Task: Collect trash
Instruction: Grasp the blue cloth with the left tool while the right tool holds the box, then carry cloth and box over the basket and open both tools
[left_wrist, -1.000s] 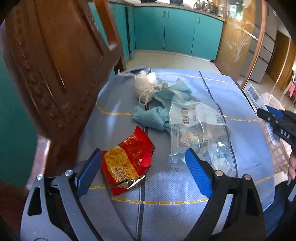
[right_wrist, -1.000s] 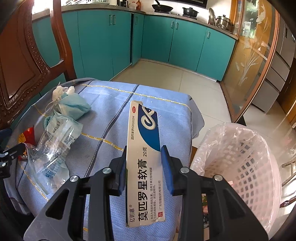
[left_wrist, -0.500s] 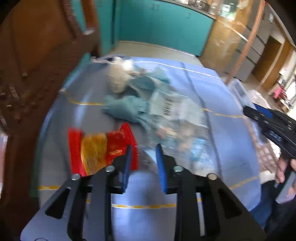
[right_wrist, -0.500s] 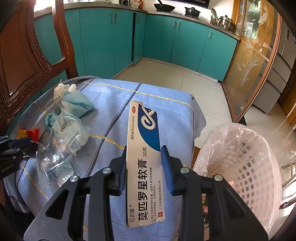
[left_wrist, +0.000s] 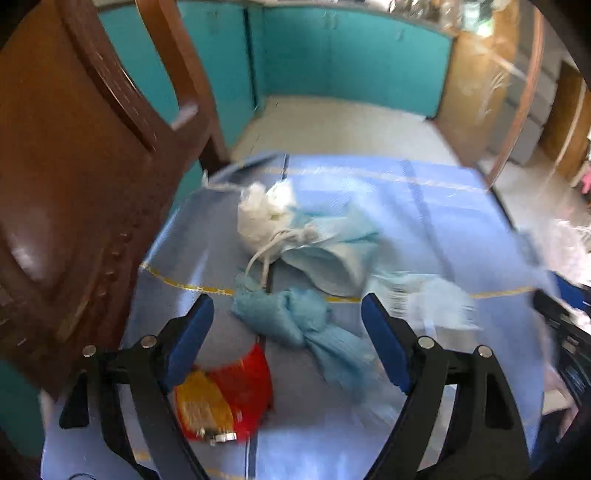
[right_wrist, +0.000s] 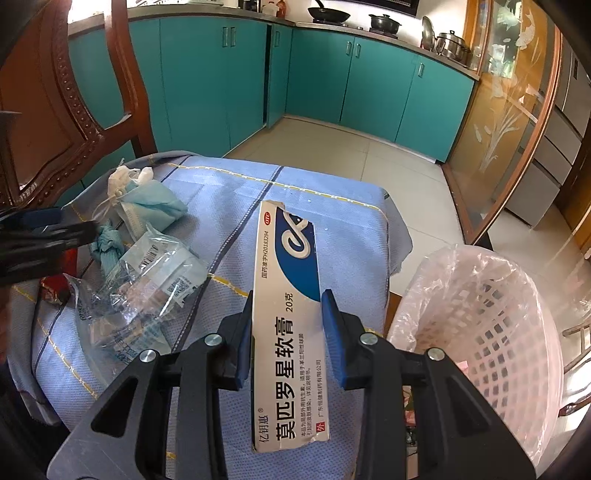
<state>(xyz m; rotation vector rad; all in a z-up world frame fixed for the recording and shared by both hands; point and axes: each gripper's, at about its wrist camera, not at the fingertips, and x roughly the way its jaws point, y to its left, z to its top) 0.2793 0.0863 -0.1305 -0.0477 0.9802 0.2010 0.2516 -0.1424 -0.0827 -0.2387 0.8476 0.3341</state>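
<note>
My right gripper is shut on a long white and blue ointment box, held above the blue tablecloth. My left gripper is open and empty, low over a knotted teal cloth. A red and yellow snack wrapper lies by its left finger. A blue face mask with a white wad lies farther back. A clear plastic bag lies on the cloth in the right wrist view and is blurred at the right in the left wrist view. The left gripper also shows at the left edge of the right wrist view.
A pink lattice basket lined with a clear bag stands on the floor right of the table. A carved wooden chair stands close at the table's left. Teal cabinets and a tiled floor lie beyond.
My left gripper shut half a second ago and has opened again, moving forward over the teal cloth. The right gripper has kept its hold on the box, almost still.
</note>
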